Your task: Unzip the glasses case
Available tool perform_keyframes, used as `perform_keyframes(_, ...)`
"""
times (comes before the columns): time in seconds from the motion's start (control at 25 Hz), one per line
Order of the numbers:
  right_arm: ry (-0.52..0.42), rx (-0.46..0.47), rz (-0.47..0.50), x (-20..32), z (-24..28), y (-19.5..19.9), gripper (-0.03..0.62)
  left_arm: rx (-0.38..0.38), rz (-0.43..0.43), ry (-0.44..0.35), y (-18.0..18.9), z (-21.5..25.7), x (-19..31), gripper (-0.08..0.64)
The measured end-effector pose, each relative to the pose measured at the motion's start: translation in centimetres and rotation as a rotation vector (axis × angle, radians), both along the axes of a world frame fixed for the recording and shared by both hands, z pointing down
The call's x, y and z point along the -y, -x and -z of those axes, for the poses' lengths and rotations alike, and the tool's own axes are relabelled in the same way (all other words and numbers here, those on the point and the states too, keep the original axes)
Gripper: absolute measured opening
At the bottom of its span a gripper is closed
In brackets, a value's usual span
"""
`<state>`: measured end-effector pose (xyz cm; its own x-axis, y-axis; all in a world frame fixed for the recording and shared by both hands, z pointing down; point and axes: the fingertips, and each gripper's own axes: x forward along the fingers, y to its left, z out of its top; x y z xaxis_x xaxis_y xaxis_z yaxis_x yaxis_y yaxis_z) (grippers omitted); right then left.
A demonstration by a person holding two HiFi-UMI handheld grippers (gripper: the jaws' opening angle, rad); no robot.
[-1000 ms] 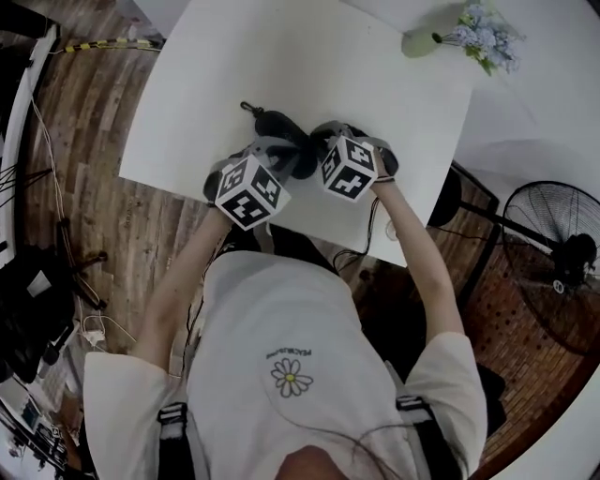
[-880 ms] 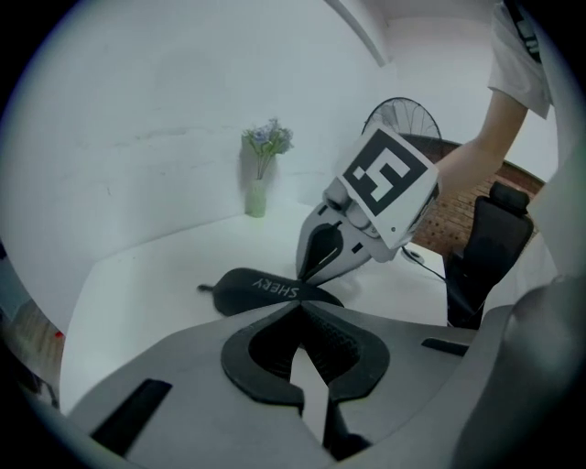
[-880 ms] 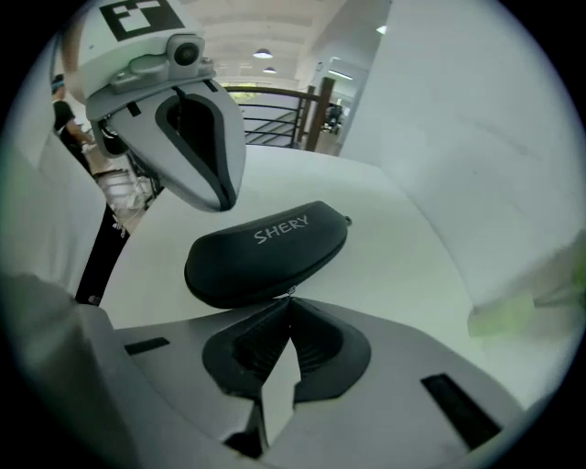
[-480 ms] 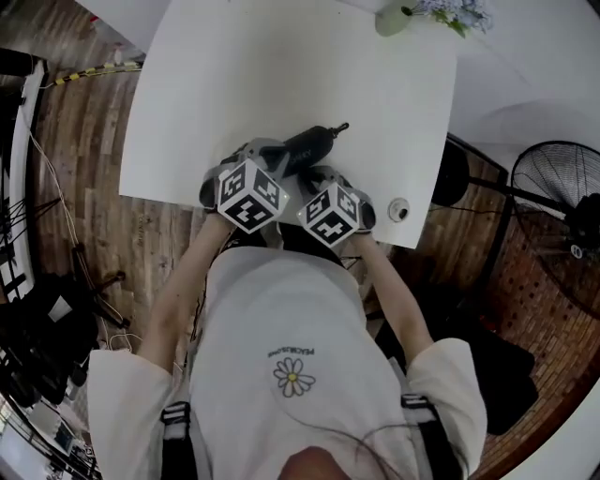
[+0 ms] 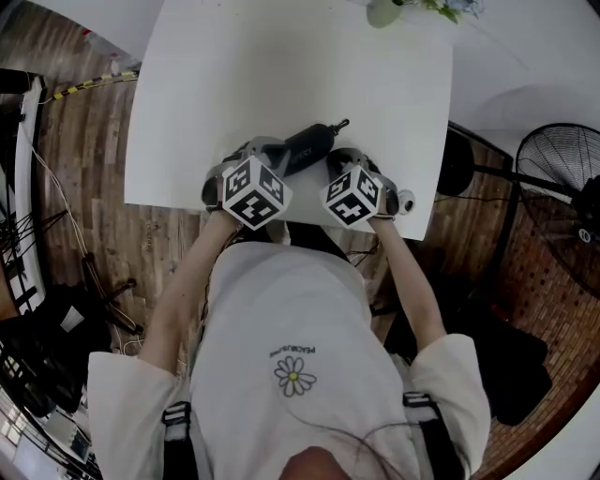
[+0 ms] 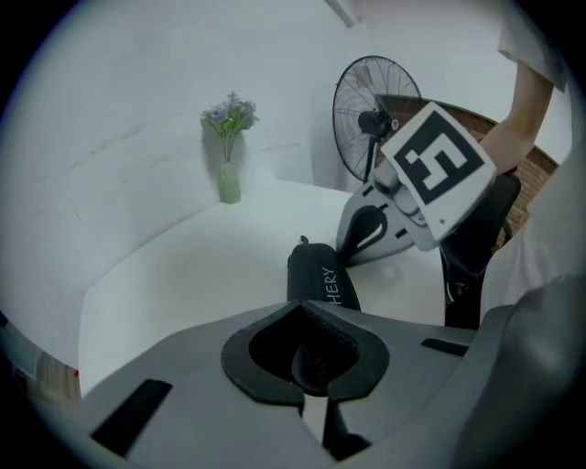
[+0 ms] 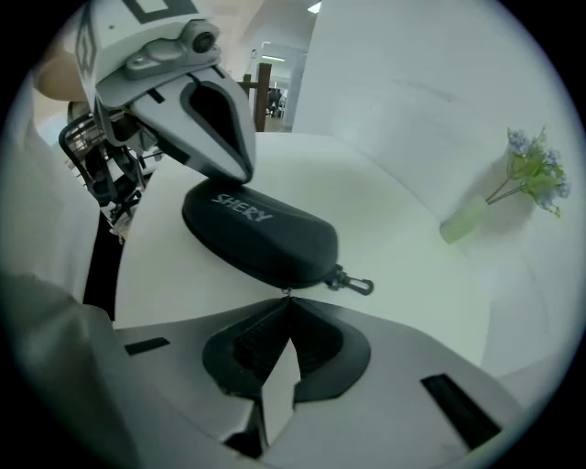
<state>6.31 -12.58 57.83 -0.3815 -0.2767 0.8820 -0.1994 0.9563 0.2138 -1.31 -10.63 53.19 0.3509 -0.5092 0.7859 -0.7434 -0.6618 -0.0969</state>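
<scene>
A black glasses case (image 5: pixel 305 145) lies slantwise near the front edge of the white table (image 5: pixel 216 84), its metal clip (image 5: pixel 340 125) at the far right end. My left gripper (image 5: pixel 279 155) is shut, its tips resting on the case's left end (image 7: pixel 261 234). My right gripper (image 5: pixel 333 161) is shut at the case's near edge, just short of the clip (image 7: pixel 355 284). A small zipper pull seems pinched at the tips of the right gripper (image 7: pixel 288 300). In the right gripper view the case looks closed. The left gripper view shows the case (image 6: pixel 320 279) just beyond the left gripper (image 6: pixel 300 310).
A small vase of flowers (image 5: pixel 384 11) stands at the table's far edge. A small round white thing (image 5: pixel 405 200) sits at the near right corner. A floor fan (image 5: pixel 562 169) stands to the right of the table. The person's body is close to the front edge.
The case has swung round, so its clip went from far left to far right. My right gripper has rolled and slid right along the case's near side. The left gripper barely moved.
</scene>
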Motion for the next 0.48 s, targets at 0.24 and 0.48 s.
perform_keyframes(0.24,-0.09,-0.046,0.053,4.5,0.6,0.3,0.008,0.019,-0.029,0.005,-0.1,0.1,0.0,0.012)
perform_keyframes(0.48,-0.121,-0.093,0.169,5.6,0.6,1.5,0.008,0.068,-0.085,0.009,0.3,-0.1,0.6,0.012)
